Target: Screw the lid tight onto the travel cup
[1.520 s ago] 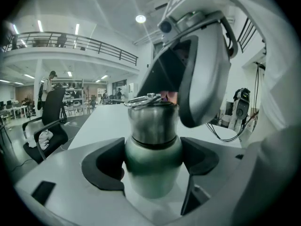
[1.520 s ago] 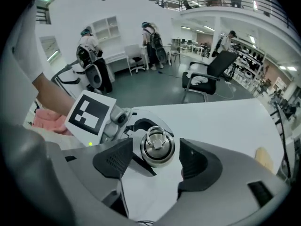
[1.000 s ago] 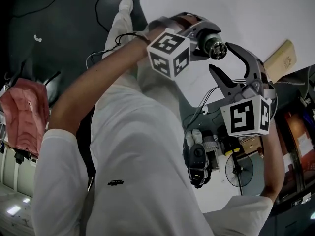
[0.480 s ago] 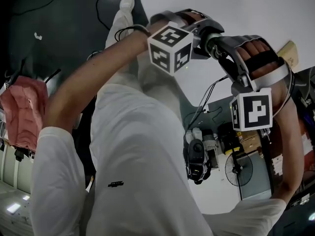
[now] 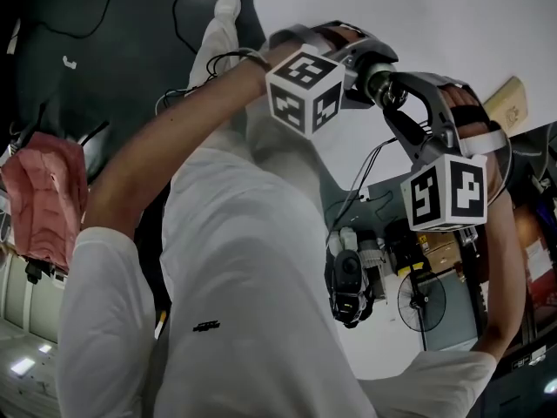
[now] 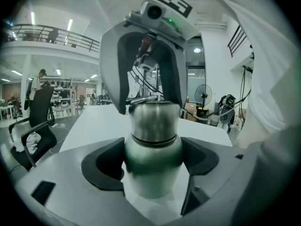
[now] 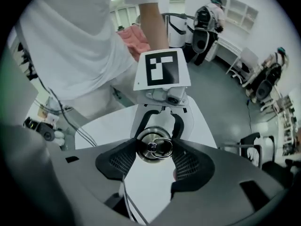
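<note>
White table (image 5: 452,24) (tan block (image 5: 503,104) aboard) beneath cup (image 6: 153,145).

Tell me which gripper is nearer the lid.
Right. The right gripper straddles the lid from above, jaws just closing onto it; the left gripper clamps the travel cup below it.

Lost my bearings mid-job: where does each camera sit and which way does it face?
Head view: on person's head, steeply down at left gripper and right gripper over the table; shirt, left arm show.
Left gripper view: on left gripper, along its jaws, shut on the travel cup; shirt at right.
Right gripper view: on right gripper, down onto the lid between its jaws, which have just been closing; shirt, left arm show.
Shared: both gripper views show lid and opposite gripper.
</note>
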A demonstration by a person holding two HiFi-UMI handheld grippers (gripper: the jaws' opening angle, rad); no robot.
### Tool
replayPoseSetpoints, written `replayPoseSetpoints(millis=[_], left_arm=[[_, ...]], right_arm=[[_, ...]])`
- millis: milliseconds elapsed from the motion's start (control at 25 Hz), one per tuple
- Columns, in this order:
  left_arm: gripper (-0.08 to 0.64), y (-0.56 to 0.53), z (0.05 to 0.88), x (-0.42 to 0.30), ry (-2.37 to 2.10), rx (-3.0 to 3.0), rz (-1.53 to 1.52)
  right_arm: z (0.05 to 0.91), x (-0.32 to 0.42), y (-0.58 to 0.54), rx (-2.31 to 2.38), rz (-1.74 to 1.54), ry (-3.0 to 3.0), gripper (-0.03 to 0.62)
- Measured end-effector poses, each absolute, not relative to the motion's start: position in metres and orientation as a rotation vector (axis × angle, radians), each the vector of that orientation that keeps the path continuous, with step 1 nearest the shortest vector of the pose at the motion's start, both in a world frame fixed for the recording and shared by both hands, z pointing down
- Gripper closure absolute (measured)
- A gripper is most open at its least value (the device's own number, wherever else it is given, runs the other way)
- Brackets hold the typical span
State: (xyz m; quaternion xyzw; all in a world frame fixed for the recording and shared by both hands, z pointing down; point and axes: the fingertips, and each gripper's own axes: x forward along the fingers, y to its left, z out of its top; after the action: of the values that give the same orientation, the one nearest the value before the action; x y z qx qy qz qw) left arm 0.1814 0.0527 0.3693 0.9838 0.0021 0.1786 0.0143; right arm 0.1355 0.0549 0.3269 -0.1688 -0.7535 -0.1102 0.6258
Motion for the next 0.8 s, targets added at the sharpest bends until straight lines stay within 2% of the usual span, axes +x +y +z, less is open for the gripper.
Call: replayPoseSetpoints(millis=[560, 800], left_arm=[[0.209, 0.053, 0.371, 0.181, -0.023, 3.054, 0.564], [0.209, 0.053, 0.372, 0.180, -0.039, 3.050, 0.566]], right_arm=[[0.327, 0.140, 0.039, 0.680, 0.482, -1.751, 0.356], [0.329, 0.146, 0.037, 0.848, 0.672, -1.711, 0.356]])
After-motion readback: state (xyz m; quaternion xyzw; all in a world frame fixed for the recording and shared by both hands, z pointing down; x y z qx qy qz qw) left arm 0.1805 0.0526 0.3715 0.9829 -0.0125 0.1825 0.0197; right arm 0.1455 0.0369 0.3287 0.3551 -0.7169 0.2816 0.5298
